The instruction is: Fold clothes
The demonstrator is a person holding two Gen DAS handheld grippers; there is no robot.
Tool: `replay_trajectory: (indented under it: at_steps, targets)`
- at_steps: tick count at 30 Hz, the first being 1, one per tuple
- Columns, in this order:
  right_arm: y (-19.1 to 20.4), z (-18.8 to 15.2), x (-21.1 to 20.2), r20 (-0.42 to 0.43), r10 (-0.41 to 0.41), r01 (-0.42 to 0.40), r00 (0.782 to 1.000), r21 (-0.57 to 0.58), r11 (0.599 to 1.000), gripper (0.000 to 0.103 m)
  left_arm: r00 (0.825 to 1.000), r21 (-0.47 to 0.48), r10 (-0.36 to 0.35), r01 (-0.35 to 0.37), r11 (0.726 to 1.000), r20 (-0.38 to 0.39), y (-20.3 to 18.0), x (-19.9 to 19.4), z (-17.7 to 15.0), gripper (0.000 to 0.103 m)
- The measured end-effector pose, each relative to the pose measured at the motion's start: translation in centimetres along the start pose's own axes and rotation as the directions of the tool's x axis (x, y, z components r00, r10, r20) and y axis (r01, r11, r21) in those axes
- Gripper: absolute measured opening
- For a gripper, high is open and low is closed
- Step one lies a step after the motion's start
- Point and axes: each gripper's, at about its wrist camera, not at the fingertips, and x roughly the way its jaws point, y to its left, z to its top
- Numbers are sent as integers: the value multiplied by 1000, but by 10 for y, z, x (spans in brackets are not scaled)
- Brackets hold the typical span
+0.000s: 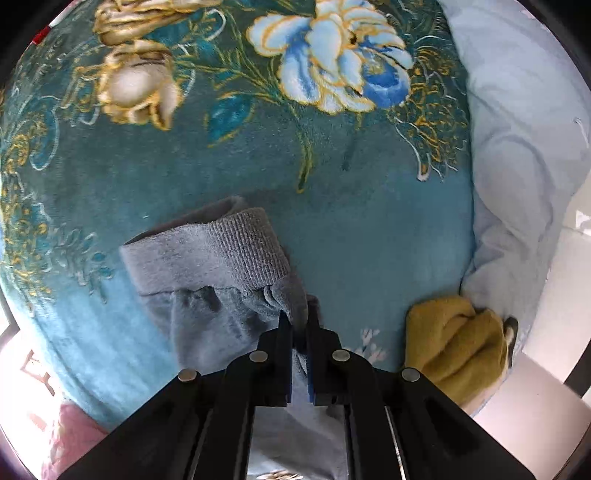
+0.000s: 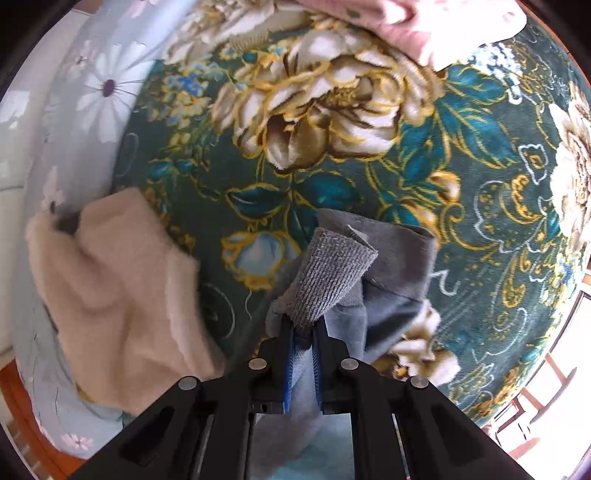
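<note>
A grey fleece garment [image 1: 207,280] with a ribbed waistband hangs over the teal floral blanket [image 1: 332,229]. My left gripper [image 1: 299,321] is shut on a fold of it just below the ribbed band. In the right wrist view the same grey garment [image 2: 391,280] shows its ribbed band [image 2: 328,273] folded upward, and my right gripper [image 2: 304,328] is shut on that band. The cloth runs down between both pairs of black fingers and out of sight beneath them.
A mustard-yellow cloth [image 1: 454,343] lies at the blanket's right edge against a pale blue quilt [image 1: 524,147]. A cream fleece garment [image 2: 114,295] sits left of my right gripper. A pink cloth [image 2: 424,26] lies at the far edge. The blanket [image 2: 480,258] spreads to the right.
</note>
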Motion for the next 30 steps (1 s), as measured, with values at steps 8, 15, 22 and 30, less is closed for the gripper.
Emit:
replay_trajectory:
  at_steps: [8, 15, 22, 30]
  targets:
    - [9, 17, 22, 6, 103, -103, 995, -14, 995, 27, 994, -55, -105, 105, 993, 0, 26, 17, 16, 33]
    - [12, -11, -14, 111, 157, -141, 981, -136, 981, 50, 995, 55, -82, 79, 995, 51, 76, -3, 10, 57]
    - [-10, -85, -17, 30, 162, -157, 986, -119, 980, 50, 991, 15, -131, 131, 991, 21, 142, 8, 7, 58]
    - [-7, -139, -62, 82, 129, -110, 988, -196, 974, 50, 960, -54, -278, 278, 959, 21, 164, 44, 20, 72]
